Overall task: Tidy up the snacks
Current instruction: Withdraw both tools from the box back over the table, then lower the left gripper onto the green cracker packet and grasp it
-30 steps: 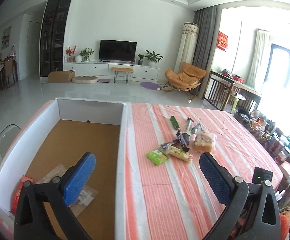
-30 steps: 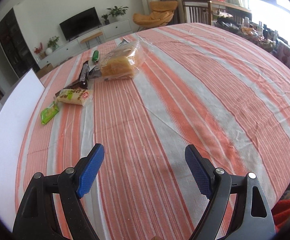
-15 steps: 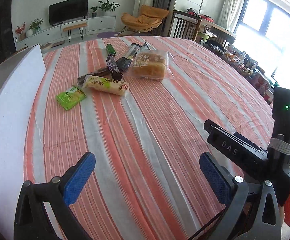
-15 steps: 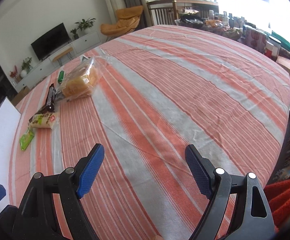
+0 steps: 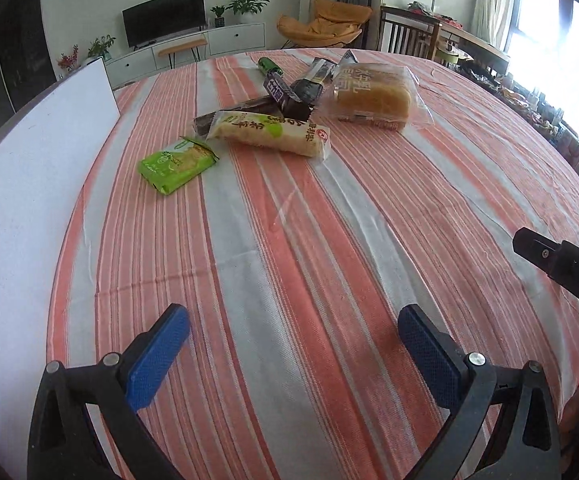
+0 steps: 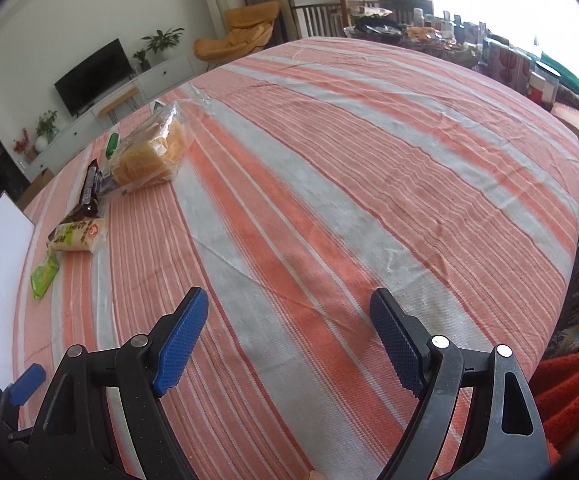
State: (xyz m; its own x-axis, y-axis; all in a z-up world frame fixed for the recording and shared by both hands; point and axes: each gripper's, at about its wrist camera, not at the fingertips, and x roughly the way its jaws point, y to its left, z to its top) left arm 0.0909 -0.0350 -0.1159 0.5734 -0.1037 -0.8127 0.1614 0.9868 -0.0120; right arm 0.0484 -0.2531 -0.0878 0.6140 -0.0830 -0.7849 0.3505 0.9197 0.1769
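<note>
Moved closer to the snacks since half a second ago: left claw (image 5: 293, 344), now lower over the striped tablecloth (image 5: 329, 240), blue pads spread wide, nothing between them. Right claw (image 6: 289, 336) likewise spread wide and empty, hovering over bare cloth, with more of the far table edge in sight than before.

Seen from the left wrist, at 11 o'clock: green packet (image 5: 175, 164), lying flat, just beside the white box wall (image 5: 29, 184). At 12 o'clock: pale long cracker pack (image 5: 269, 133), resting partly on a dark wrapper (image 5: 245, 110). Behind it, a purple bar (image 5: 279, 90) and a black pack (image 5: 313, 80), touching each other. Farther back, a small green tube (image 5: 270, 66). At 1 o'clock: bagged bread (image 5: 373, 96), just beside the black pack.

From the right wrist, all snacks at 10 to 11 o'clock, well apart from the claw: bread (image 6: 149, 156), cracker pack (image 6: 77, 234), green packet (image 6: 44, 276).

Part of the right tool's black body (image 5: 561, 264) visible at 3 o'clock in the left view.
</note>
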